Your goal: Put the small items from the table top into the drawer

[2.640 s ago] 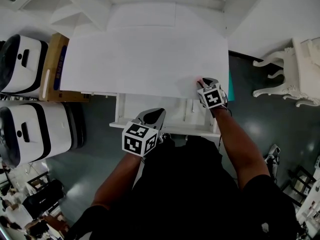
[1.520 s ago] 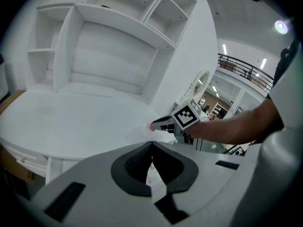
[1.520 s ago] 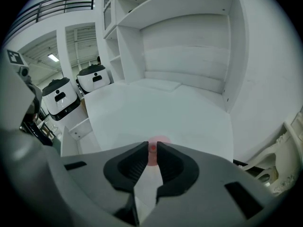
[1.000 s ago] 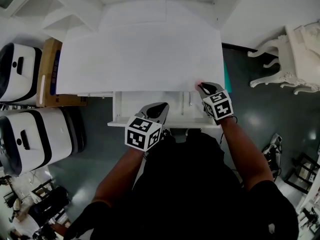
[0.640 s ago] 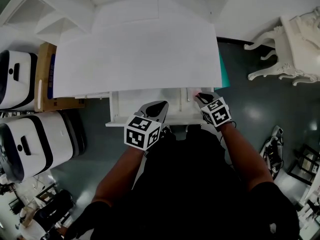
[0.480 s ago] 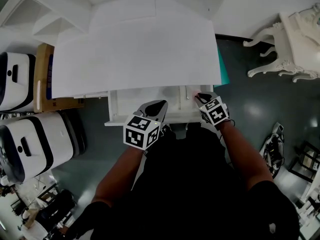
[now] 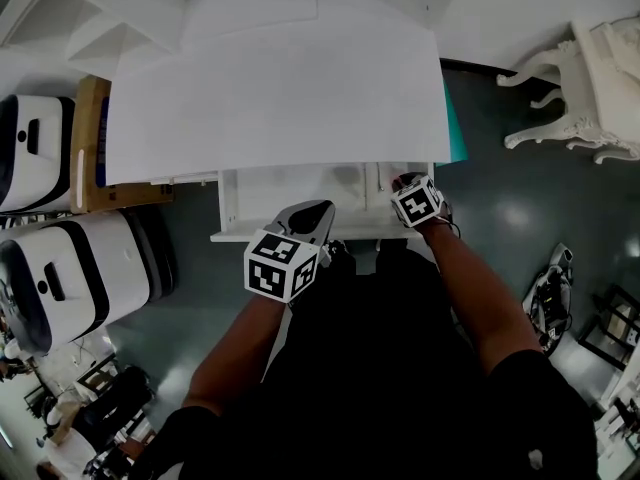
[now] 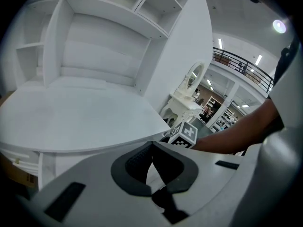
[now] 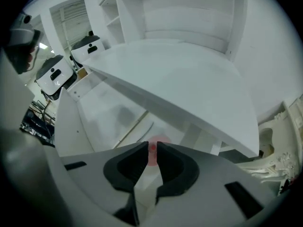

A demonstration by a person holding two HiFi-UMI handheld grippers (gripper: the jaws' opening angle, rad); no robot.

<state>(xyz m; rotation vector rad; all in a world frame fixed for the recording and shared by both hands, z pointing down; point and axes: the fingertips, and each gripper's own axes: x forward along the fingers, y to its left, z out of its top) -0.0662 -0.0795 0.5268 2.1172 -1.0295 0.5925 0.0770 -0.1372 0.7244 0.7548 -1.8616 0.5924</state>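
Observation:
The white table top [image 7: 280,88] is bare. Below its front edge the white drawer [image 7: 300,235] stands pulled out, with a divider [image 9: 135,124] inside. My right gripper [image 7: 402,181] hangs over the drawer's right end, just under the table edge. It is shut on a small pink item [image 9: 152,154], which shows between the jaws of the right gripper [image 9: 151,161] in its own view. My left gripper [image 7: 318,212] is at the drawer's front rim, near the middle. In the left gripper view this gripper [image 8: 151,148] is shut, nothing in it, and the right gripper's marker cube [image 8: 183,133] shows beyond.
Two white machines [image 7: 60,278] and a cardboard box [image 7: 90,138] stand on the floor at the left. An ornate white table [image 7: 590,88] is at the right. White shelves [image 8: 109,27] rise behind the table top. The person's body is close to the drawer front.
My right gripper has come off the table's front right edge and moved down and back over the open drawer, carrying the pink item. The left gripper has stayed at the drawer front.

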